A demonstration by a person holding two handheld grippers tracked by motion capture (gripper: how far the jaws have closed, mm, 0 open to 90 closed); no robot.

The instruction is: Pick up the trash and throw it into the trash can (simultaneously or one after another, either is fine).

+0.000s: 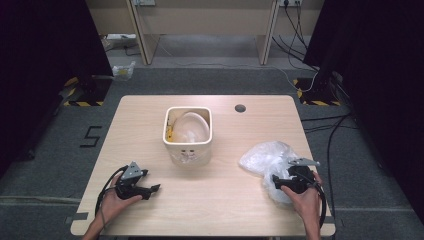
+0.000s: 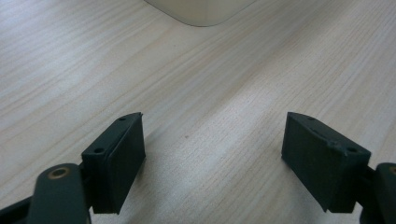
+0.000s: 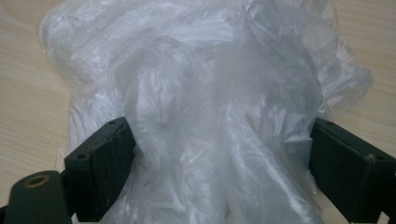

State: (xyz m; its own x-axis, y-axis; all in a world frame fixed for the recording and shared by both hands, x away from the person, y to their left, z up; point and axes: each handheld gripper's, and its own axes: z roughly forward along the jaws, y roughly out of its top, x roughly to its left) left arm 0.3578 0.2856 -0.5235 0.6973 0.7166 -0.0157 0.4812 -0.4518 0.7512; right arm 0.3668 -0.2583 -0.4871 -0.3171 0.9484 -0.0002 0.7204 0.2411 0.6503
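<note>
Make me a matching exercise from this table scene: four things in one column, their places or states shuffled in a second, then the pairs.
1. clear plastic bag
2. cream bin
3. left gripper
4. dark round hole

A. jaws open over bare wood
B. crumpled between the right gripper's open jaws
C. mid-table, plastic lining inside
D. in the tabletop, far right of the bin

Pairs: 1-B, 2-C, 3-A, 4-D

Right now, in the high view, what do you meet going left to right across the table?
Left tongs → cream-coloured bin → small dark hole in the tabletop → crumpled clear plastic bag, with the right tongs at its near edge.
</note>
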